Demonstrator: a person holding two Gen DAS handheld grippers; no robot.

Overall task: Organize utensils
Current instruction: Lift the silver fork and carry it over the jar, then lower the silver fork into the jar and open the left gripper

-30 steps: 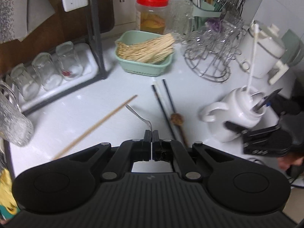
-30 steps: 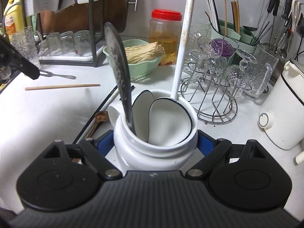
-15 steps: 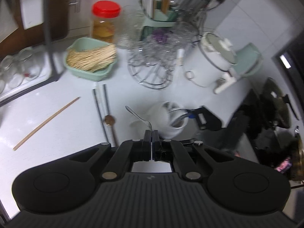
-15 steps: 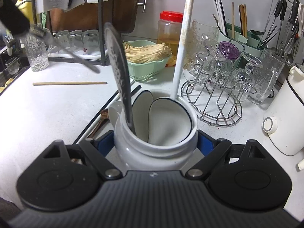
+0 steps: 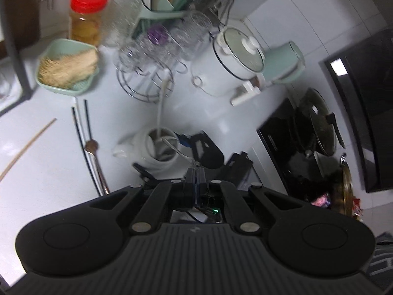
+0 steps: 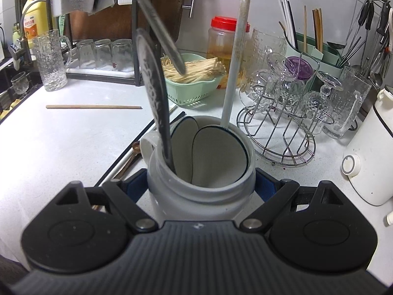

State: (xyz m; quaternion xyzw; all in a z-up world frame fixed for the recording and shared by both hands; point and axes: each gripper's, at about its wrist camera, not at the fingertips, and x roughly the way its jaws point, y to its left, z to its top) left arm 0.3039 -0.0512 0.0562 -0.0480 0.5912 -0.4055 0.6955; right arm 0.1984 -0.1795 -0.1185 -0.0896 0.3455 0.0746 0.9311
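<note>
My left gripper [image 5: 195,172] is shut on a slim metal utensil [image 5: 176,150]. Its free end hangs over the mouth of the white jug [image 5: 147,158]. In the right wrist view that utensil [image 6: 159,24] is a blurred bar slanting down from the top. My right gripper [image 6: 200,184] is shut on the white jug [image 6: 201,204], its blue pads pressed on both sides. A dark spatula [image 6: 153,91], a long white ladle handle [image 6: 235,56] and white spoons stand in the jug. A wooden chopstick [image 6: 93,107], black chopsticks [image 5: 81,132] and a small brown spoon [image 5: 92,145] lie on the counter.
Behind the jug stands a green basket [image 6: 194,95] of pale sticks with a red-lidded jar [image 6: 223,41] behind it. A wire rack of glasses [image 6: 282,132] is to its right. A white electric pot [image 6: 368,162] stands at the right, a glass mug [image 6: 52,61] at the left. A black stove [image 5: 294,147] borders the counter.
My left gripper has risen and swung right with the metal utensil, from above the counter to over the jug. My right gripper and the jug have kept still.
</note>
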